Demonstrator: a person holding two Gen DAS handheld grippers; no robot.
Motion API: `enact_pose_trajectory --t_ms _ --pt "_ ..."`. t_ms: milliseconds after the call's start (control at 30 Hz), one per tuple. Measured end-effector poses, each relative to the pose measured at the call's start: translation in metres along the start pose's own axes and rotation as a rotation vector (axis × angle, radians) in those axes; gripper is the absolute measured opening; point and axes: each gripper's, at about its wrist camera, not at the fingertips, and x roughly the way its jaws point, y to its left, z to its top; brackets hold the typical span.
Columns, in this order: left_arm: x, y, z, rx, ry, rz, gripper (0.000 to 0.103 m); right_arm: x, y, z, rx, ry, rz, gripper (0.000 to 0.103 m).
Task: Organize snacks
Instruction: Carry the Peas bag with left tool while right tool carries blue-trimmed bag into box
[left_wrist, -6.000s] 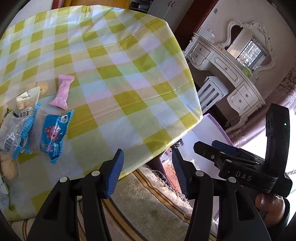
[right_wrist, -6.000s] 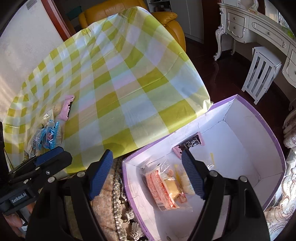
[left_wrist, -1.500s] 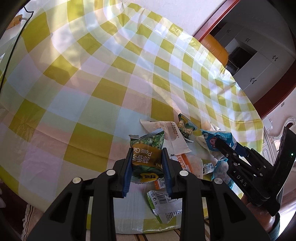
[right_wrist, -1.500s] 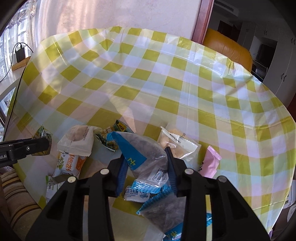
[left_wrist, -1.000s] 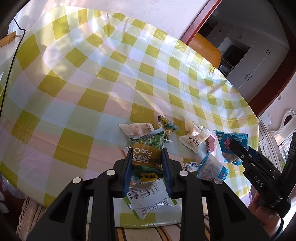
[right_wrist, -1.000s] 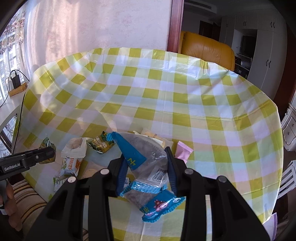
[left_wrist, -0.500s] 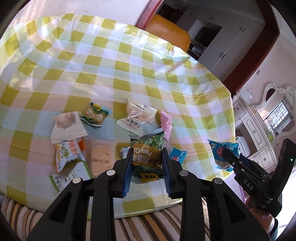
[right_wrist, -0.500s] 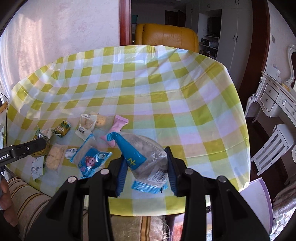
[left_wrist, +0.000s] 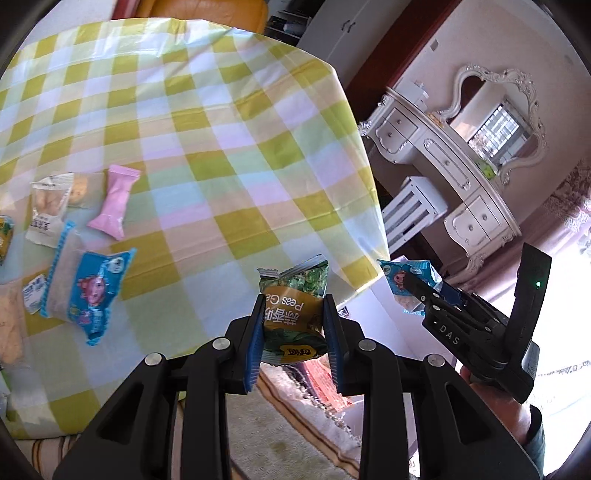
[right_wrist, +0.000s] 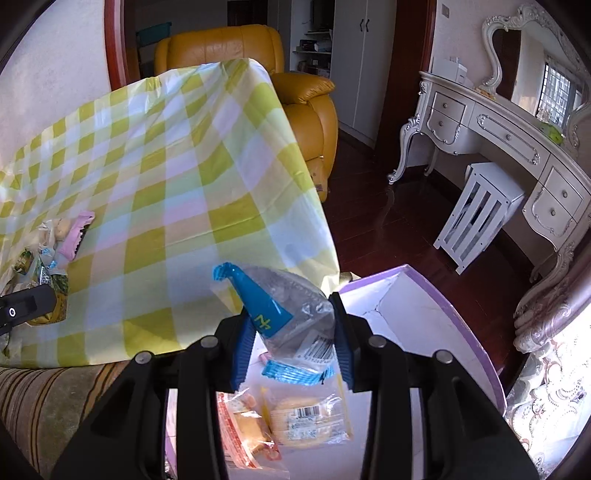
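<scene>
Both grippers have swung off the snack pile toward the table (left_wrist: 229, 155) edge: the left gripper (left_wrist: 293, 334) now carries its green pea packet (left_wrist: 293, 314) over that edge, and the right gripper (right_wrist: 291, 339) hangs its blue-trimmed packet (right_wrist: 284, 317) above the purple-rimmed box (right_wrist: 461, 332), which has come into view at 5 o'clock

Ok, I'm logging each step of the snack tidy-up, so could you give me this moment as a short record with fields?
left hand-held gripper: shut on green pea snack packet, held off the table's near edge
right hand-held gripper: shut on clear packet with blue trim, above the purple-rimmed box
purple-rimmed box: on the floor beside the table, already holding bagged pastries
checked tablecloth table: pink wrapped snack, blue cartoon packet and white biscuit packet lying on it
stage: both packets lifted, neither in the box
</scene>
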Motion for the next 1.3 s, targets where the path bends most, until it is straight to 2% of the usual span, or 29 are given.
enact_pose_trajectory --t_ms 333,533,667,767,800,833,900,1033,1133,1300 --pt "0.092 -0.076 -0.010 0.105 0.246 -0.086 0.028 0.032 -0.060 -0.025 0.105 0.075 -0.078 0.038" --pt "0.131 -0.098 -0.019 0.139 0.342 -0.077 0.028 0.046 -0.080 -0.038 0.148 0.112 -0.103 0.039" --pt "0.144 -0.104 -0.022 0.139 0.369 -0.079 0.028 0.051 -0.088 -0.042 0.177 0.126 -0.109 0.039" --pt "0.149 -0.103 -0.023 0.128 0.379 -0.082 0.030 0.054 -0.093 -0.044 0.190 0.131 -0.113 0.039" --pt "0.150 -0.102 -0.022 0.124 0.380 -0.083 0.034 0.054 -0.094 -0.044 0.194 0.131 -0.118 0.039" --pt "0.151 -0.101 -0.022 0.120 0.379 -0.083 0.041 0.054 -0.094 -0.044 0.199 0.128 -0.123 0.040" --pt "0.150 -0.101 -0.022 0.111 0.369 -0.080 0.052 0.052 -0.096 -0.044 0.212 0.124 -0.133 0.046" --pt "0.145 -0.097 -0.018 0.098 0.343 -0.068 0.065 0.046 -0.095 -0.040 0.224 0.106 -0.131 0.069" --pt "0.134 -0.094 -0.012 0.089 0.301 -0.064 0.073 0.041 -0.090 -0.036 0.221 0.096 -0.116 0.077" --pt "0.103 -0.089 -0.002 0.121 0.185 -0.025 0.082 0.028 -0.077 -0.025 0.215 0.077 -0.095 0.077"
